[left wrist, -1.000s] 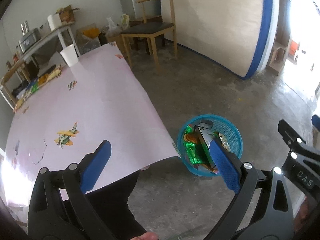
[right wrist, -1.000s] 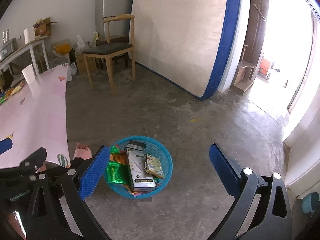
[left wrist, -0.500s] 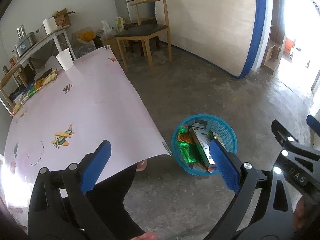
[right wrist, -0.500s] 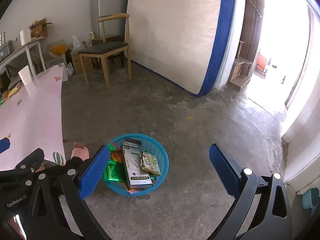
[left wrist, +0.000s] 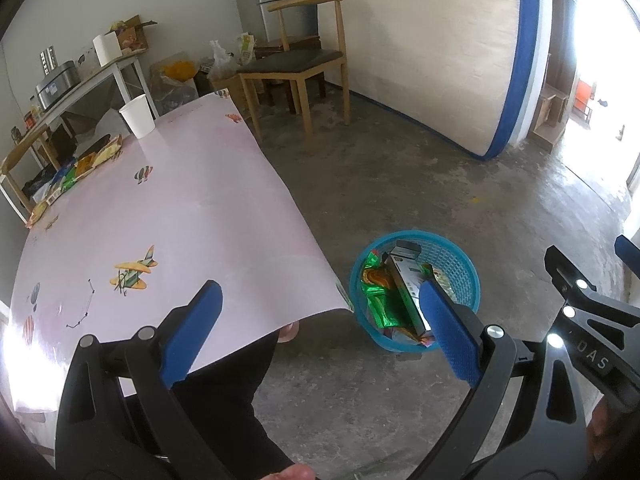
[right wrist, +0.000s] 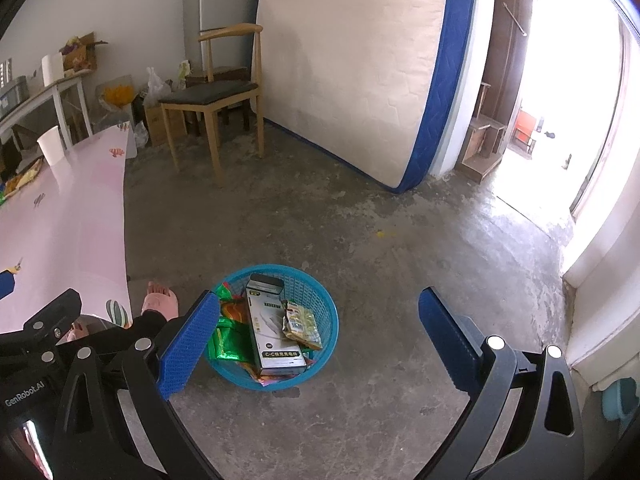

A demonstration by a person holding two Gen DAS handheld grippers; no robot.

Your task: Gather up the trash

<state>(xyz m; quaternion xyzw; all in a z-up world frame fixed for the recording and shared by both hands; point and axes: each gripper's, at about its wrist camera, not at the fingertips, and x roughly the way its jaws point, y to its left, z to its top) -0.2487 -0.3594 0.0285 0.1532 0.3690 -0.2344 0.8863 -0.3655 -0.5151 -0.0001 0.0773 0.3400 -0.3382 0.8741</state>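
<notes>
A blue plastic basket (left wrist: pixel 460 260) (right wrist: pixel 320 296) stands on the concrete floor beside the table corner. It holds a white and black box (right wrist: pixel 272 328), green foil wrappers (left wrist: pixel 376 300) and a yellow snack packet (right wrist: pixel 302 322). More wrappers (left wrist: pixel 80 168) and a white paper cup (left wrist: pixel 138 116) lie at the far end of the pink table (left wrist: pixel 160 208). My left gripper (left wrist: pixel 320 324) hangs open and empty above the table corner and floor. My right gripper (right wrist: pixel 320 336) is open and empty too, held high over the basket's right side.
A wooden chair (left wrist: pixel 300 64) stands beyond the table. A mattress (right wrist: pixel 360 60) leans on the wall. A side table (left wrist: pixel 80 80) with a pot and paper roll is at the back left. The person's foot (right wrist: pixel 160 302) and dark trouser leg are beside the basket. A bright doorway (right wrist: pixel 560 100) opens on the right.
Both grippers have drawn back and up from the basket, so it looks smaller and lower in each view. The left view has swung toward the table. Both stay open.
</notes>
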